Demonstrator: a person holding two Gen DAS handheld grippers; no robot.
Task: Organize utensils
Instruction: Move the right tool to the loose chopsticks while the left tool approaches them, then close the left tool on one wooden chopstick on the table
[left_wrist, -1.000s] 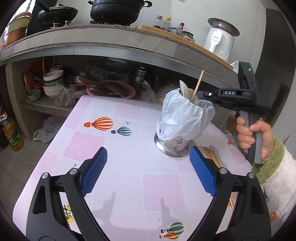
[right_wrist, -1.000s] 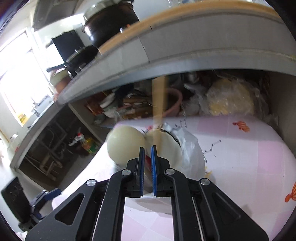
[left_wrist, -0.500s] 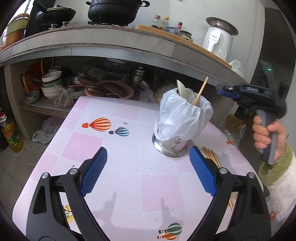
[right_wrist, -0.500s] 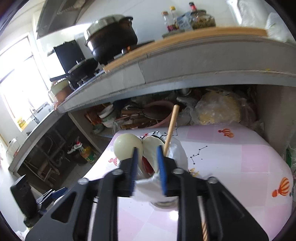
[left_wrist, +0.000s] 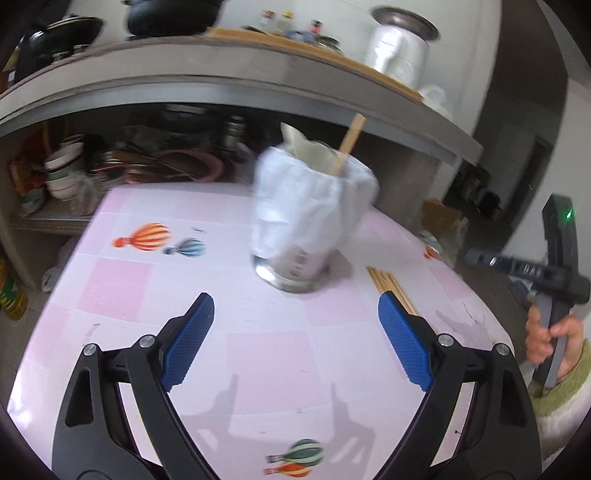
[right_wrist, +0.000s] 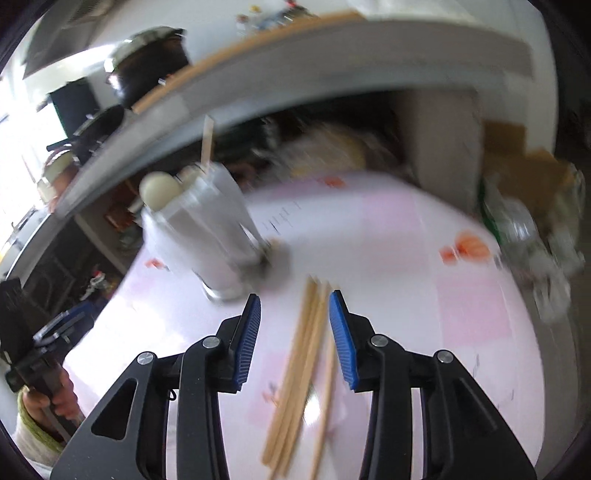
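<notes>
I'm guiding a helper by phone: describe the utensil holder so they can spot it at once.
Look at the pink checked table below the grey counter. The utensil holder is the shiny metal cup standing upright near the table's far side. A white plastic bag drapes over its top, with one wooden chopstick and pale spoons sticking out, unlike the loose chopsticks lying flat beside it.

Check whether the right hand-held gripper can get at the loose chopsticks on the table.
Probably yes. The right hand-held gripper, jaws just opened and empty, hangs over the chopsticks; nothing lies between. The utensil holder stands off to the side.
</notes>
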